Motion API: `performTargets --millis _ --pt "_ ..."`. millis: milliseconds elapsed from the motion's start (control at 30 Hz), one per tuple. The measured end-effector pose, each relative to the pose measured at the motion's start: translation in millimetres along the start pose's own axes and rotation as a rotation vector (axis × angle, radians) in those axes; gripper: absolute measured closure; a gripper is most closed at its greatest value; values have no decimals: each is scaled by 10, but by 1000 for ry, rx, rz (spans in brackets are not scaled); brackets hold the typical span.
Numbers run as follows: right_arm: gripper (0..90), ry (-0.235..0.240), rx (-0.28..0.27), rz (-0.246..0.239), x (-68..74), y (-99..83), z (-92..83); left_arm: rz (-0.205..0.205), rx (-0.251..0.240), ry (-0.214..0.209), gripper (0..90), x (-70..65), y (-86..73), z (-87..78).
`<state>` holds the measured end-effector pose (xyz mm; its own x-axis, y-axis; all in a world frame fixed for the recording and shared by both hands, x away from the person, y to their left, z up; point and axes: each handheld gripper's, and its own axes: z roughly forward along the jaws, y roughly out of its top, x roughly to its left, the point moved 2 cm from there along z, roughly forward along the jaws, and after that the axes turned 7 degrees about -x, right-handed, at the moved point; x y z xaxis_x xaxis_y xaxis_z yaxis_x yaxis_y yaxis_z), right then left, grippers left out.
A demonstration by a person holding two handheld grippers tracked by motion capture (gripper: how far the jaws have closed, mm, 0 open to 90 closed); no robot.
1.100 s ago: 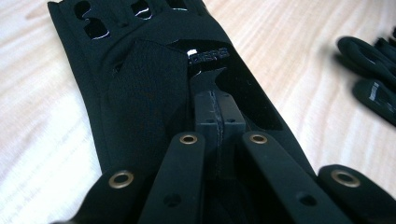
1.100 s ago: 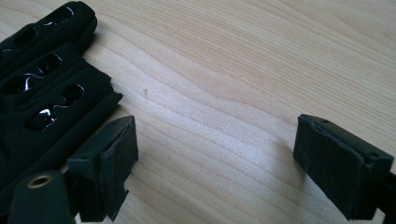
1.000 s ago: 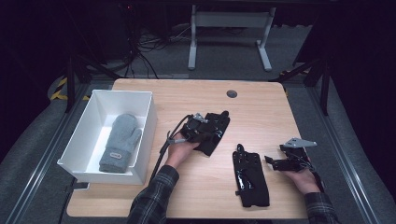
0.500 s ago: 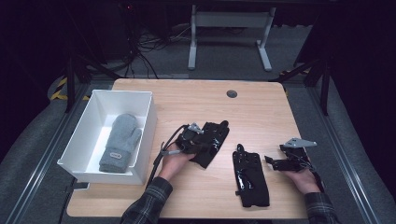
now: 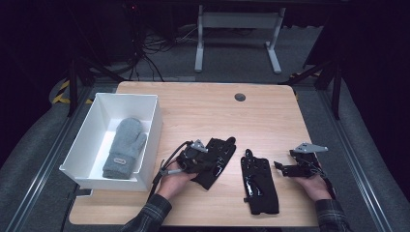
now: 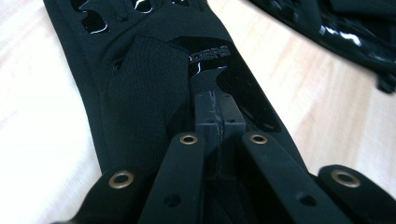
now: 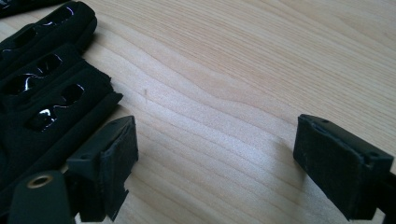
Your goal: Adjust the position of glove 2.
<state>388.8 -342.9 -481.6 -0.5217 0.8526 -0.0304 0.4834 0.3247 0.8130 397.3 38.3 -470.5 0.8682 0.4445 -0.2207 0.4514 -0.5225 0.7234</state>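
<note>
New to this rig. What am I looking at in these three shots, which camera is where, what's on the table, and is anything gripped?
There is no robot arm: a person holds a two-jaw gripper in each hand. The high view looks down on a wooden table. The other two pictures come from cameras riding on the grippers, looking along their black jaws.

On the table: a white bin holding a grey mitten, and two black gloves.

The left gripper is shut, pinching the fabric of the left black glove. The right gripper is open over bare wood, beside the right black glove, holding nothing.
</note>
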Motion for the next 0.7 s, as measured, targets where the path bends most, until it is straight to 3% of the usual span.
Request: performTargets --millis 300,467,567,700 --pt "143 -1 0 1 2 0 0 31 19 -19 900 -227 -167 -111" --pt "143 -2 0 1 2 0 0 23 -7 -32 899 -287 -227 -132" --pt "143 -3 0 2 3 0 0 23 -30 -35 847 -293 -207 -166" --pt "143 -3 0 2 3 0 0 27 -82 3 848 -273 -143 -269"
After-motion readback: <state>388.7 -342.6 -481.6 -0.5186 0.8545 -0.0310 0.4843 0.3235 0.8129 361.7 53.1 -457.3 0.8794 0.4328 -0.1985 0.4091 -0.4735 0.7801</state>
